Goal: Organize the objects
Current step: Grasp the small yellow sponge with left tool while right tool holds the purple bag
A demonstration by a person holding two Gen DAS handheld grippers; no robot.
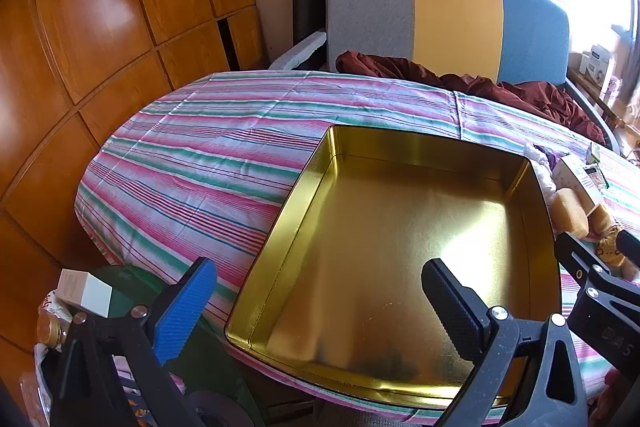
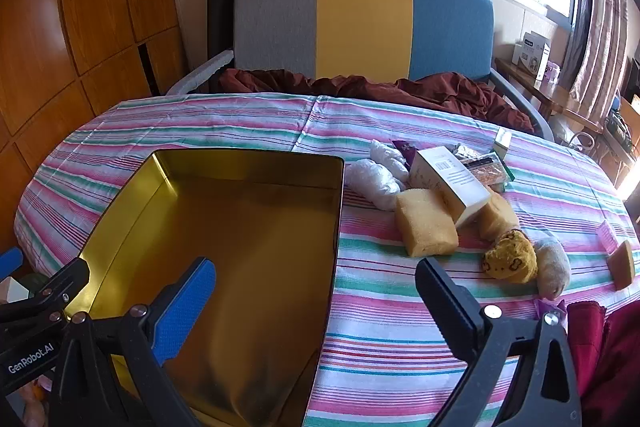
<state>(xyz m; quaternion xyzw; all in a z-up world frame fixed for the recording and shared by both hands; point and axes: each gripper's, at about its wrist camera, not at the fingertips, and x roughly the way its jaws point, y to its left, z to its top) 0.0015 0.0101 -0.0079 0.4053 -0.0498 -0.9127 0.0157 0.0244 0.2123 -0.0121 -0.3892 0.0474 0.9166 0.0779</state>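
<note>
Both the left gripper (image 1: 320, 303) and right gripper (image 2: 316, 303) hang spread and empty low in frame over the bare gold tin (image 2: 224, 227), while sponges (image 2: 426, 227), boxes (image 2: 448, 179) and plush toys (image 2: 510, 257) wait mid-right on the striped cloth (image 2: 400, 307), so sorting looks unstarted.

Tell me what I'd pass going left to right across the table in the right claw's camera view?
Gold tin → white crumpled plastic → yellow sponge → spotted yellow plush → beige plush → sponge piece at the far right.

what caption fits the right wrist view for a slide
Open right tongs hover over an empty gold tin beside sponges and boxes on a striped tablecloth.
</note>
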